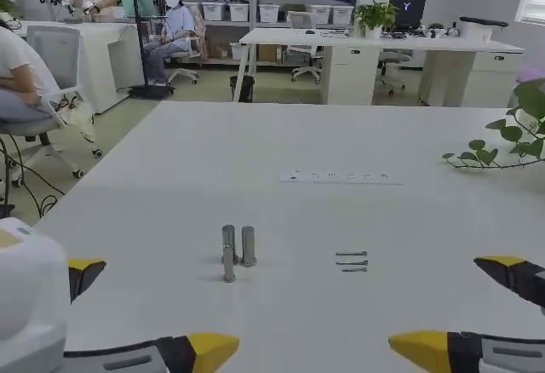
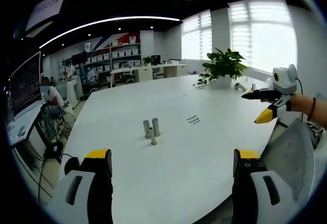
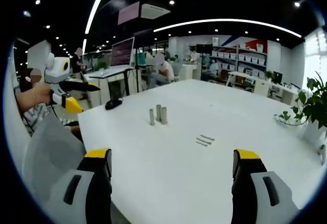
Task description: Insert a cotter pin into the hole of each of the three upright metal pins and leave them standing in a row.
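Note:
Three short metal pins (image 1: 238, 249) stand upright in a tight cluster near the middle of the white table (image 1: 281, 143). Three thin cotter pins (image 1: 351, 261) lie flat side by side to their right. My left gripper (image 1: 149, 309) hovers over the near left edge, jaws wide apart and empty. My right gripper (image 1: 460, 305) hovers over the near right edge, likewise open and empty. The left gripper view looks across the table at the metal pins (image 2: 151, 129), the cotter pins (image 2: 192, 119) and the right gripper (image 2: 268, 101). The right gripper view has the metal pins (image 3: 158, 114), the cotter pins (image 3: 204, 140) and the left gripper (image 3: 71, 96).
A white power strip (image 1: 341, 177) lies on the table beyond the parts. A trailing plant (image 1: 511, 134) sits at the table's right edge. A dark mouse (image 3: 113, 103) rests near one table edge. Office chairs, desks and seated people are further back.

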A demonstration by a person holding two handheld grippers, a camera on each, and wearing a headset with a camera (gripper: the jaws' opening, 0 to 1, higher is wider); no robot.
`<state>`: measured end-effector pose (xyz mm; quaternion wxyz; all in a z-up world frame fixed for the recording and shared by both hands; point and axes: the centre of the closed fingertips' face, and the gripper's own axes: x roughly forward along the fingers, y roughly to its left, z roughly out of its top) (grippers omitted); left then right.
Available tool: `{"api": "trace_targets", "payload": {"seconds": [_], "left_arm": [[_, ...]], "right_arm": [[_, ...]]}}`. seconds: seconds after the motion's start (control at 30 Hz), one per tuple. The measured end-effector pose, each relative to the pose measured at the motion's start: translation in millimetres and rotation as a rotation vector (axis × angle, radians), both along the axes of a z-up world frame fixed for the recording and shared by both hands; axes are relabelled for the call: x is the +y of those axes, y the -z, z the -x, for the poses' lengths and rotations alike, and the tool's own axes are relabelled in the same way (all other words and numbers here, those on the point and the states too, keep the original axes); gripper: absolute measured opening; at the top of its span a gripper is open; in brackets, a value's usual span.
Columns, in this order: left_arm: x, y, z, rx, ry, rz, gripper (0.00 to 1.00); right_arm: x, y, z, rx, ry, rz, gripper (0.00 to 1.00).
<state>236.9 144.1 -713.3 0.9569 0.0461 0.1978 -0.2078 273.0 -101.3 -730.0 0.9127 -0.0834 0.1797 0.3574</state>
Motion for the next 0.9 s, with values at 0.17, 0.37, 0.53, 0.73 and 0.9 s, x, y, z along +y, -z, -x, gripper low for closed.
{"api": "trace_targets", "payload": {"seconds": [0.17,0.37,0.53,0.73,0.9], "left_arm": [[-0.2,1.2,0.2,0.007,0.003,-0.006,0.99],[-2.1,2.4,0.1,0.011,0.011,-0.008,0.98],[-0.4,3.9,-1.0,0.014,0.003,0.002,0.97],[3.7,6.6,-2.7,0.021,-0.002,-0.001,0.93],[6.9,7.4,-6.3,0.017,-0.006,0.01,0.88]], "right_arm": [[0.6,1.3,1.1,0.002,-0.006,0.005,1.0],[1.5,3.3,1.9,0.009,-0.015,0.013,0.99],[3.9,2.8,3.0,0.008,-0.018,0.015,0.99],[6.4,3.1,3.7,0.008,-0.021,0.013,0.99],[8.2,2.9,2.3,0.008,-0.022,0.012,0.99]]}}
